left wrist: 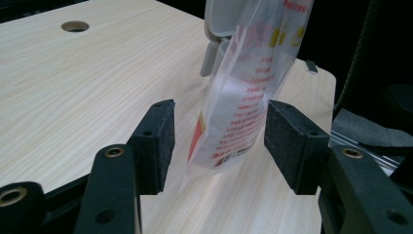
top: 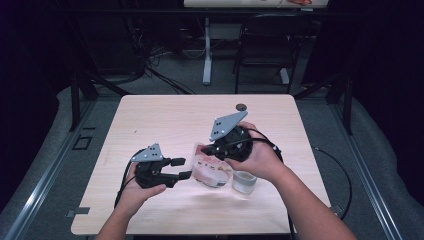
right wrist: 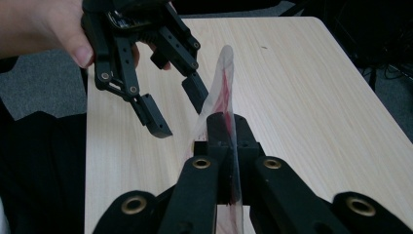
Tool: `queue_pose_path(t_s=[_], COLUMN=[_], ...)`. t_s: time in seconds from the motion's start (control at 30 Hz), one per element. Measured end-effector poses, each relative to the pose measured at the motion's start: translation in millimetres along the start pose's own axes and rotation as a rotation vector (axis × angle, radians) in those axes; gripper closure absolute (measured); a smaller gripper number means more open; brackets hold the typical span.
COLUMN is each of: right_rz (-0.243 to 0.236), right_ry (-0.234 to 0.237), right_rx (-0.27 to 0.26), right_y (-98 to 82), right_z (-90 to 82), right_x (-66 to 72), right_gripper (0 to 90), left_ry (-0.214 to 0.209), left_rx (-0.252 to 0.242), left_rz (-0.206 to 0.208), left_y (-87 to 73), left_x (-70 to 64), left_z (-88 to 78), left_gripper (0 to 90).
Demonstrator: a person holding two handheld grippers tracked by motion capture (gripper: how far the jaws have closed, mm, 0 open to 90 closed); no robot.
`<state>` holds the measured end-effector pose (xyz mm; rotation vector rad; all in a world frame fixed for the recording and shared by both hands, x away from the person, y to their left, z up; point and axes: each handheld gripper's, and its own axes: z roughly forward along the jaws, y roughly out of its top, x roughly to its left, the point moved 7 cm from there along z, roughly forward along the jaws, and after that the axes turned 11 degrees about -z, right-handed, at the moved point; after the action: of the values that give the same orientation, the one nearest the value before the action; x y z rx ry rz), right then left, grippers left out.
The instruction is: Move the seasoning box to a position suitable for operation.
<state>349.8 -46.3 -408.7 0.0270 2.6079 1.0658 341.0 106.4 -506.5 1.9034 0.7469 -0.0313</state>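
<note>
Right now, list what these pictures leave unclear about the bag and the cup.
- Plastic bag: its top runs off the left gripper view's upper edge; the red print is too small to read.
- Clear cup: high view, the right hand covers part; contents can't be told.

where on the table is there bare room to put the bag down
The far half of the table, between the grommet hole and the left edge, is bare. So is the near strip along the front edge. It is crowded mid-table: the left gripper, the plastic bag pinched by the right gripper, and a clear cup.
</note>
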Motion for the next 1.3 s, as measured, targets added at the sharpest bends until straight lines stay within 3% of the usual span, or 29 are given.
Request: queue_pose_path(t_s=[0.6,0.97,1.3], right_rz=[-0.018,-0.029,-0.036], right_ry=[0.022,0.037,0.052], right_rx=[-0.048,-0.061,-0.089], right_y=[10.4,12.1,14.5], right_z=[-13.1,-16.5,-23.2], right_x=[1.2,1.5,2.1], right_gripper=[90.0,90.0,90.0], left_ry=[-0.031,-0.069,-0.078], left_rx=[0.029,0.081,0.131], left_rz=[0.031,0.066,0.091], left_y=[-5.5,-13.4,-20.9], left_x=[-5.0,-10.0,-12.8], left_z=[14.4,31.4,45.7], left_gripper=[43.2,42.2,41.5])
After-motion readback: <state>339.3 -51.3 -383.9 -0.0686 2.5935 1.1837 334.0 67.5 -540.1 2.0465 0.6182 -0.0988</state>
